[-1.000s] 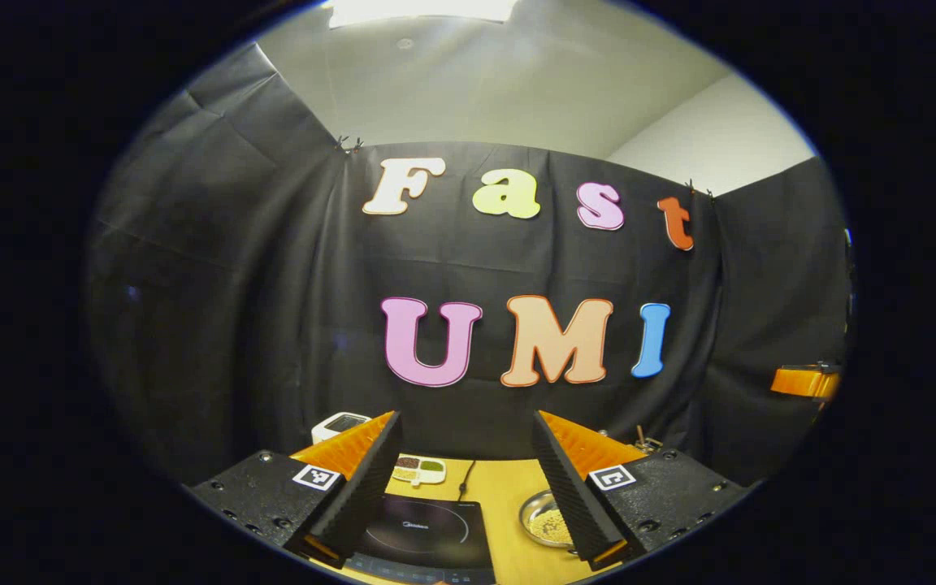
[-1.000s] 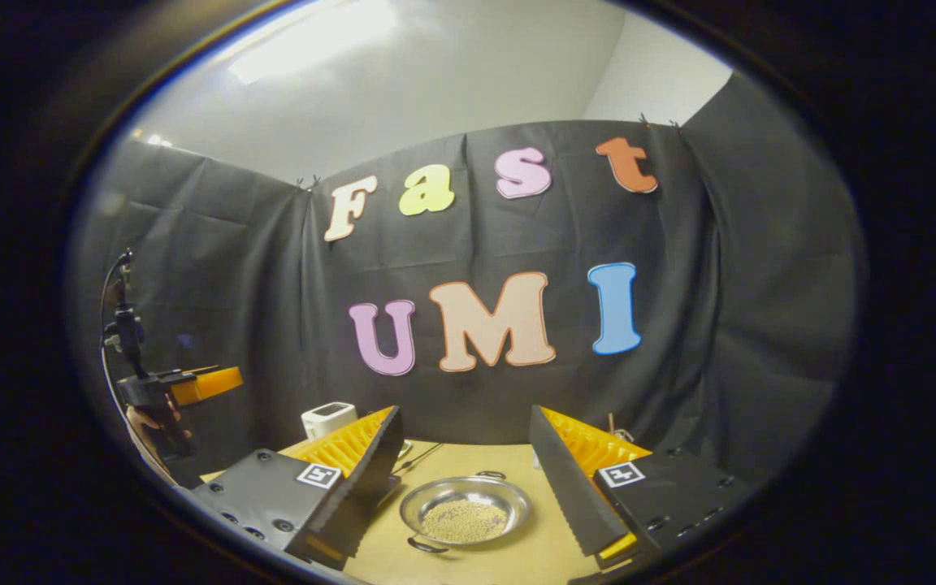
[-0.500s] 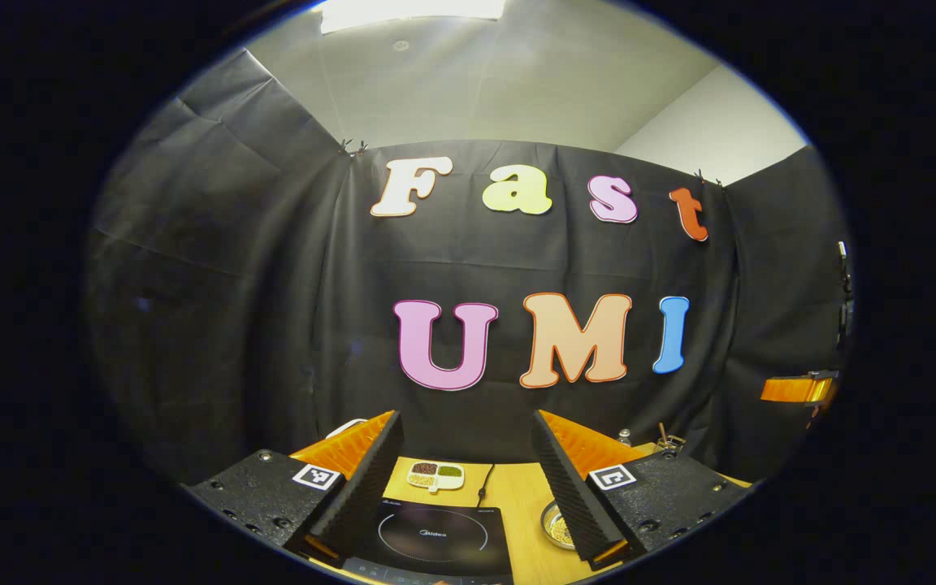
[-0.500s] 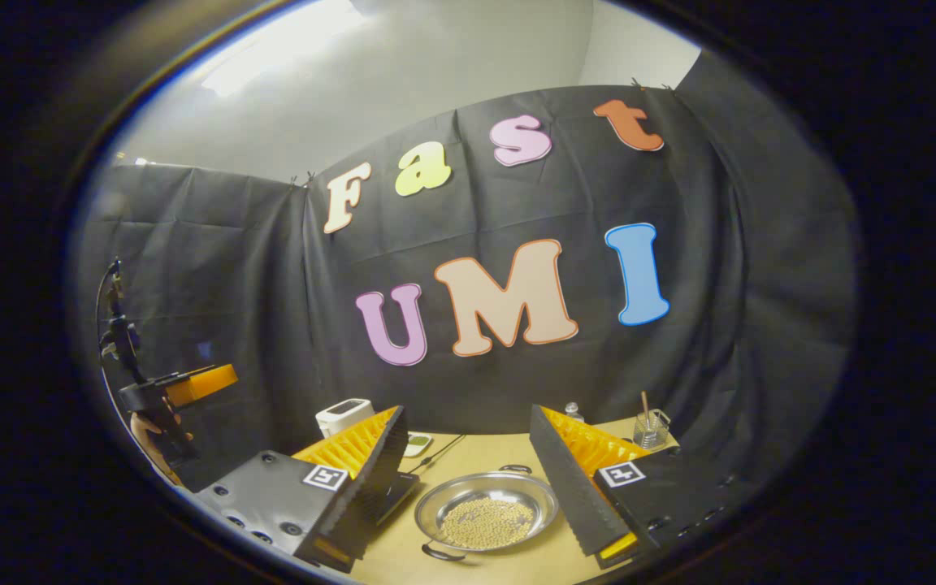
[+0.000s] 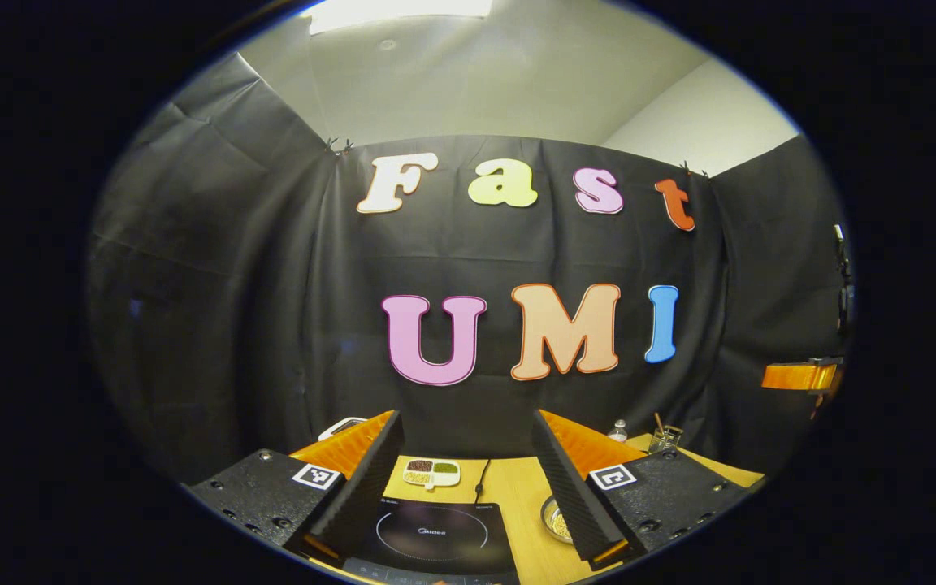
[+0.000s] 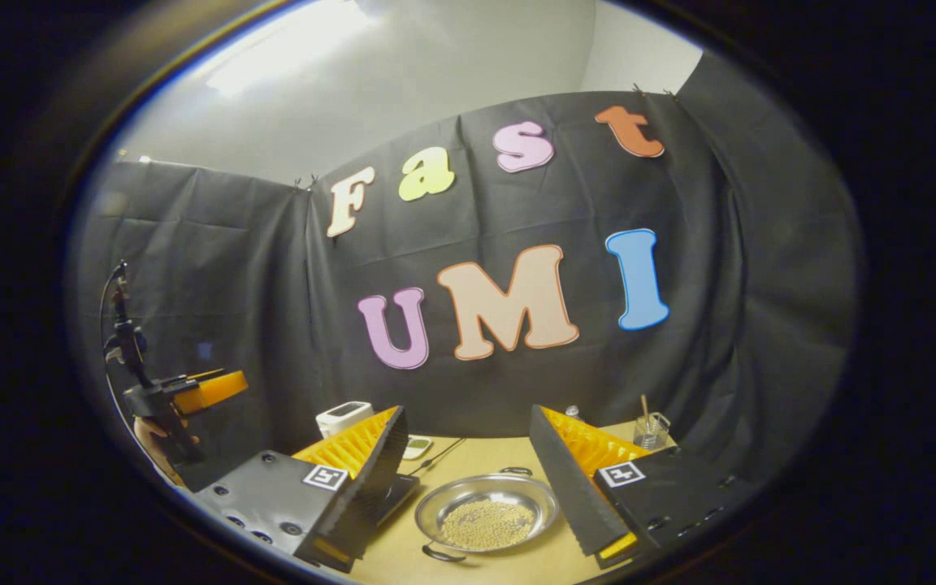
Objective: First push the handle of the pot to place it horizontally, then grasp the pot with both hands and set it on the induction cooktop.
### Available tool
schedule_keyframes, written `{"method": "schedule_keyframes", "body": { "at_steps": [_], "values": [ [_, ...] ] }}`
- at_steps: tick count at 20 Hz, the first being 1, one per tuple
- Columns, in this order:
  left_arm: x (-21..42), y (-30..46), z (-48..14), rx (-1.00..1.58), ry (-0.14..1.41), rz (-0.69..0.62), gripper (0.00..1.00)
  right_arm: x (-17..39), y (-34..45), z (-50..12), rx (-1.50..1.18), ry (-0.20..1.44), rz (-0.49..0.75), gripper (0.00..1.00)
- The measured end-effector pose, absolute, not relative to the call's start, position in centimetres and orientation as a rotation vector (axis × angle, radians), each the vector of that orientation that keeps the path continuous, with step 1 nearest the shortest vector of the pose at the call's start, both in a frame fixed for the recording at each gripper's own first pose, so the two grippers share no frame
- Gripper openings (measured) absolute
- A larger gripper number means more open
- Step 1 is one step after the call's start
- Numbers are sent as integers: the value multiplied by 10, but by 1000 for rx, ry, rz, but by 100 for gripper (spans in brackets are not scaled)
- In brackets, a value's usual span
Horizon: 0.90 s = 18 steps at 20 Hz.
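While both tools hover above the worktop (image 6: 403,561), no contact with the pot (image 6: 487,512) exists yet, so the step in hand is judged to be the approach to the handle push.

The pot — a shallow metal pan holding small yellowish grains — sits on the worktop directly ahead of the right hand-held gripper (image 6: 468,487), between its two fingers as that view frames it. One loop handle (image 6: 442,554) points toward the camera and a second handle (image 6: 514,470) lies at the far rim. The induction cooktop (image 5: 434,536) lies flat ahead of the left hand-held gripper (image 5: 468,487), with the pot just beside it on its right.

Both hand-held grippers stand with fingers wide apart and hold nothing.

Procedure, as a judgement:
- Lower the right tool toward the near handle and press with one fingertip, not with both.
- Push slowly and sideways; the pan looks light and could slide or spill grains.
- Keep the left tool clear of the cooktop until the two-handed grasp.

Against the frame half a second earlier, the right gripper view has tilted slightly: the pot sits marginally lower and nearer centre. In the left gripper view the cooktop shows more fully, and the divided dish (image 5: 431,473) behind it is a little nearer centre.
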State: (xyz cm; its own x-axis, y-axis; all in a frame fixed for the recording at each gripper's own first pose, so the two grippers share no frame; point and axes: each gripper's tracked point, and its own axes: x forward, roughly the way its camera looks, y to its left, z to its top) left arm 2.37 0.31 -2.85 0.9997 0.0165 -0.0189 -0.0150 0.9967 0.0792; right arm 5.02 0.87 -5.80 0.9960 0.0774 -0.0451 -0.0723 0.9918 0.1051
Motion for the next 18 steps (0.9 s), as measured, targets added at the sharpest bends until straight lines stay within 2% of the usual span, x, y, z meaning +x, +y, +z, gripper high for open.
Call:
{"method": "schedule_keyframes", "body": {
  "at_steps": [1,2,3,5,6,7,8,9,10,11,12,14,15,17,18],
  "values": [
    [20,5,-36,88,26,17,96,47,11,-72,122,57,83,96],
    [17,6,-42,98,29,20,92,43,16,-86,142,66,98,96],
    [14,7,-50,106,30,23,92,39,22,-100,163,77,114,91],
    [7,7,-62,104,39,26,92,35,30,-126,208,94,141,91],
    [3,5,-67,92,43,18,96,31,34,-142,231,111,155,91],
    [-3,2,-72,75,47,8,96,30,37,-155,261,126,165,96],
    [-6,0,-76,59,49,0,93,27,40,-168,287,139,176,96],
    [-11,1,-78,46,48,-5,96,25,43,-181,310,153,181,96],
    [-16,2,-80,44,45,-6,96,25,44,-194,331,164,178,96],
    [-20,5,-83,46,44,4,96,25,46,-207,348,177,178,91],
    [-24,9,-85,55,42,16,96,24,48,-222,360,193,170,95],
    [-32,17,-88,68,37,42,96,23,54,-252,366,223,155,95],
    [-35,20,-89,69,34,51,92,22,57,-266,361,236,142,87],
    [-41,23,-90,59,30,63,96,23,64,-293,345,261,117,84],
    [-44,25,-91,53,26,71,96,25,69,-305,330,276,112,77]
  ]
}}
